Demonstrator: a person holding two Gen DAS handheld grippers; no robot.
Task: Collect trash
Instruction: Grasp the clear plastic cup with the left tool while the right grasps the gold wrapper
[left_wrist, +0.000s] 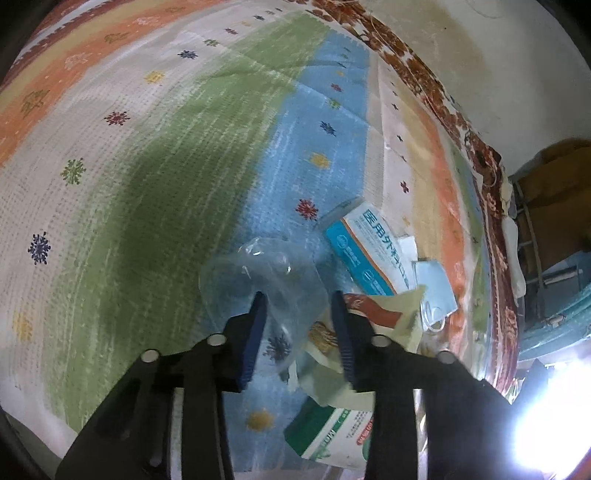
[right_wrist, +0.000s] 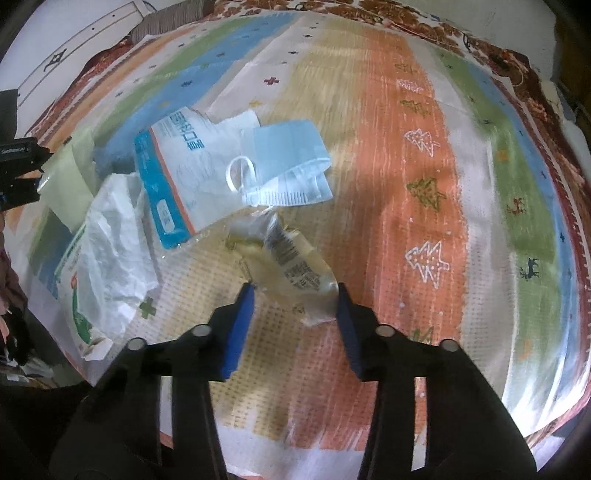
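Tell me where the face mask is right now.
The face mask lies on the striped cloth in the right wrist view, upper centre, overlapping the mask packet, just beyond the crumpled wrapper between the right gripper's fingers.

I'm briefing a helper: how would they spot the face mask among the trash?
On the striped rug, find the litter pile. The pale blue pleated face mask lies at its far edge, beside the blue-and-white mask box. Only it has white ear loops.

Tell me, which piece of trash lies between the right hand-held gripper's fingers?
The crumpled clear yellowish wrapper with printed text. The face mask, mask packet and white plastic bag lie farther away.
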